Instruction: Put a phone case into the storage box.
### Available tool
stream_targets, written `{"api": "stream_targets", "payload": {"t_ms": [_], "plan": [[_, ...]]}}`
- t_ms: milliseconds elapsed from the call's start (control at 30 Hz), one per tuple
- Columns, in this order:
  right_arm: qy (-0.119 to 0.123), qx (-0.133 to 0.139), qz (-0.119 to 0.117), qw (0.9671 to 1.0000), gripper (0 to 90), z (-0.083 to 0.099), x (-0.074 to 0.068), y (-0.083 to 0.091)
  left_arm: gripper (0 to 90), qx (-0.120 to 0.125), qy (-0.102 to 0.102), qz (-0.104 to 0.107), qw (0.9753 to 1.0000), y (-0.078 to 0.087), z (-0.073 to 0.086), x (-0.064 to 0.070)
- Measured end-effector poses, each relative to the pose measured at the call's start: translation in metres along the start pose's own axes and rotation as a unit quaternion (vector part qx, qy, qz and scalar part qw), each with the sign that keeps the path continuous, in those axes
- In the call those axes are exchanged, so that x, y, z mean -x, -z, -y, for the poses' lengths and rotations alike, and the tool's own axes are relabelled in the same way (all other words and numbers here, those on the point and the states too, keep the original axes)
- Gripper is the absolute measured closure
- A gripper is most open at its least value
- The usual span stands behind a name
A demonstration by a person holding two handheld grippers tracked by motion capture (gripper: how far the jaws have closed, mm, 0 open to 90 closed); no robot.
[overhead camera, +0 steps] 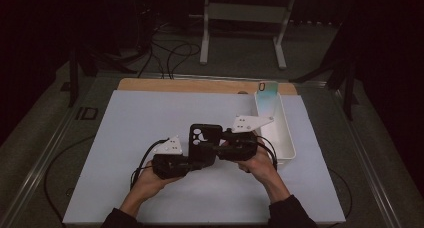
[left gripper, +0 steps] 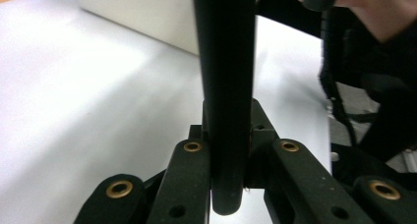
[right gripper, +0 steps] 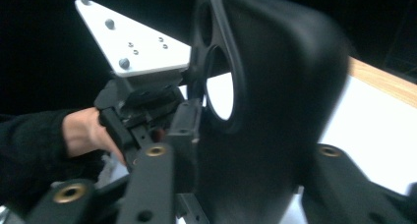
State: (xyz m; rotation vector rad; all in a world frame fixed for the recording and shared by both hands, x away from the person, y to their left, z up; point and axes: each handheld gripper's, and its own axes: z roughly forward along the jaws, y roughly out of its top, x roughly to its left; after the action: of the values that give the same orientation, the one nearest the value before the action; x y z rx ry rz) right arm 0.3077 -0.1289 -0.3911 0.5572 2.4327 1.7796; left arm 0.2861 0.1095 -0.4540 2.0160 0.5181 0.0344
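White table (overhead camera: pixel 125 153), unmarked black case (overhead camera: pixel 202 138)

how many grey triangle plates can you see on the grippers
2. One plate sits on the left gripper, at in the high view. The other sits on the right gripper, at, beside the white bin. Both grippers hold the black case.

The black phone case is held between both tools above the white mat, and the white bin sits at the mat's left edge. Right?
Not quite. The white bin sits at the white mat's right edge, as the high view shows. The left tool and right tool do both hold the black phone case above the mat.
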Motion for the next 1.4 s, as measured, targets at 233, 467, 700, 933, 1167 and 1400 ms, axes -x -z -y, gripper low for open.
{"api": "stream_targets", "payload": {"t_ms": [233, 467, 700, 933, 1167, 1400], "plan": [[-0.013, -0.006, 0.018, 0.9997, 37.9, 0.001, -0.002, -0.006, 85.3, 0.003, -0.002, -0.016, 0.9999, 0.002, -0.001, 0.001], [-0.028, -0.011, 0.052, 0.9982, 22.0, 0.003, 0.000, -0.004, 85.6, 0.014, 0.005, -0.034, 0.9993, 0.006, -0.001, -0.001], [-0.041, -0.010, 0.080, 0.9959, 14.6, 0.004, -0.001, 0.000, 85.5, 0.021, 0.014, -0.062, 0.9977, 0.009, -0.001, -0.003], [-0.048, -0.009, 0.099, 0.9939, 10.8, 0.004, -0.002, 0.000, 85.4, 0.020, 0.026, -0.088, 0.9956, 0.009, 0.000, -0.005], [-0.033, -0.001, 0.137, 0.9900, 10.1, 0.000, -0.007, -0.003, 85.4, 0.019, 0.029, -0.107, 0.9936, 0.009, 0.000, -0.006], [-0.029, 0.019, 0.164, 0.9858, 10.1, -0.015, -0.017, -0.014, 85.4, 0.017, 0.026, -0.116, 0.9928, 0.008, 0.000, -0.005]]}}
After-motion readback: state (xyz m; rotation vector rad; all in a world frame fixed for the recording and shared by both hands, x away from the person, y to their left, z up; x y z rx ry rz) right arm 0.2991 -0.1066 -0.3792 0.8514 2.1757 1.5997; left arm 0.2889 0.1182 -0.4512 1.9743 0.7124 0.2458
